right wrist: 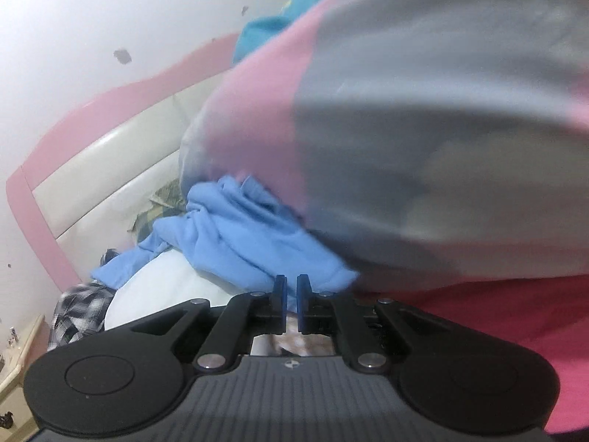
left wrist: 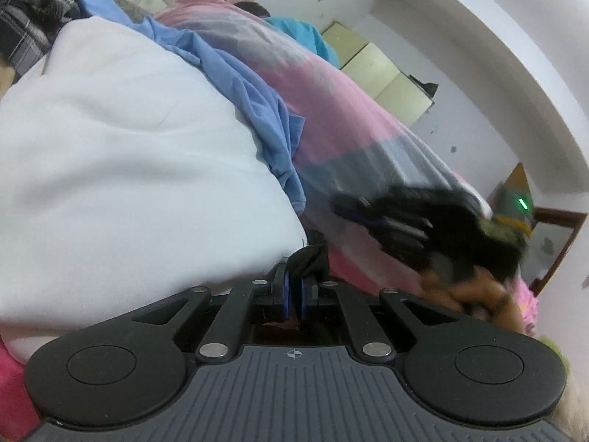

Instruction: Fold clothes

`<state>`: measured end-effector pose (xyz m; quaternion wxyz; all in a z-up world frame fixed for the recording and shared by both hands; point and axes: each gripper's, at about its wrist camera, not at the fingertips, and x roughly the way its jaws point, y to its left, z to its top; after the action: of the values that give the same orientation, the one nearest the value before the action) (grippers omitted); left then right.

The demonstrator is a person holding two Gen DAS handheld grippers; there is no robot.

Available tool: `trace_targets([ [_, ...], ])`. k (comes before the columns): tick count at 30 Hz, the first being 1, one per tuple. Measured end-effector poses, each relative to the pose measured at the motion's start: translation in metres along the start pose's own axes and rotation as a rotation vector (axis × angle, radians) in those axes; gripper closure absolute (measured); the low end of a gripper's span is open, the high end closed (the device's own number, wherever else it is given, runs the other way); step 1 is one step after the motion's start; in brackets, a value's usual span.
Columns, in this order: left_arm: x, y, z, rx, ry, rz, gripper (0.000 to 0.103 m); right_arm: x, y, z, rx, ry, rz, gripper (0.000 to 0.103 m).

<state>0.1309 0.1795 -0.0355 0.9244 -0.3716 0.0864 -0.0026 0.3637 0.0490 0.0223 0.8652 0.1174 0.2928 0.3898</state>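
Left tool (left wrist: 293, 287) pressed together, pinching dark cloth (left wrist: 309, 256) beside the white garment (left wrist: 121, 140). Right tool (right wrist: 291, 291) nearly shut, nothing seen between. Blue shirt (right wrist: 243, 235) at 12 o'clock, pink-and-grey garment (right wrist: 423, 118) at 1 o'clock.

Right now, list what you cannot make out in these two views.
- Right gripper, left wrist view: motion-blurred; whether it holds anything is unclear.
- Left gripper: fingers nearly closed, with dark material at the tips; a grasp cannot be confirmed.
- Pink and grey garment, right wrist view: blurred, cut by the frame edge; its type is unreadable.
- White garment: its lower part is hidden behind the gripper body.
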Motion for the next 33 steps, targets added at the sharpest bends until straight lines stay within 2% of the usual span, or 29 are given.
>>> trace_targets([
  [2, 0.000, 0.002, 0.001, -0.018, 0.002, -0.006, 0.096, -0.018, -0.006, -0.004, -0.006, 0.018, -0.028, 0.098],
  [4, -0.001, 0.003, 0.003, -0.034, 0.003, -0.012, 0.093, -0.025, -0.014, -0.010, 0.004, 0.079, -0.038, 0.098],
  [7, -0.002, 0.005, 0.004, -0.057, 0.003, -0.022, 0.086, -0.024, -0.022, -0.022, 0.030, 0.199, 0.012, 0.097],
  [11, -0.001, 0.005, 0.005, -0.060, -0.002, -0.018, 0.086, 0.004, -0.021, -0.033, 0.027, 0.318, 0.065, 0.097],
  [13, 0.000, 0.004, 0.004, -0.051, -0.009, -0.010, 0.086, 0.026, -0.022, -0.031, 0.072, 0.313, 0.053, 0.097],
  [18, -0.002, 0.004, 0.004, -0.048, -0.014, 0.002, 0.086, 0.030, -0.044, -0.010, 0.258, 0.177, -0.026, 0.097],
  [19, -0.002, 0.004, 0.004, -0.051, -0.012, 0.004, 0.086, 0.022, -0.046, -0.008, 0.259, 0.192, -0.045, 0.097],
  [21, -0.001, 0.005, 0.005, -0.062, -0.006, 0.010, 0.086, 0.004, -0.047, -0.011, 0.228, 0.252, -0.099, 0.097],
  [25, 0.001, 0.006, 0.005, -0.074, 0.009, 0.035, 0.086, -0.021, -0.049, -0.033, 0.121, 0.448, -0.187, 0.097],
  [27, 0.002, 0.007, 0.005, -0.076, 0.014, 0.046, 0.086, -0.010, -0.052, -0.046, 0.101, 0.518, -0.240, 0.097],
  [29, 0.003, 0.006, 0.005, -0.067, 0.011, 0.053, 0.086, 0.012, -0.061, -0.056, 0.121, 0.550, -0.276, 0.099],
  [33, 0.003, 0.007, 0.005, -0.064, 0.008, 0.056, 0.086, 0.029, -0.070, -0.039, 0.193, 0.347, -0.296, 0.097],
])
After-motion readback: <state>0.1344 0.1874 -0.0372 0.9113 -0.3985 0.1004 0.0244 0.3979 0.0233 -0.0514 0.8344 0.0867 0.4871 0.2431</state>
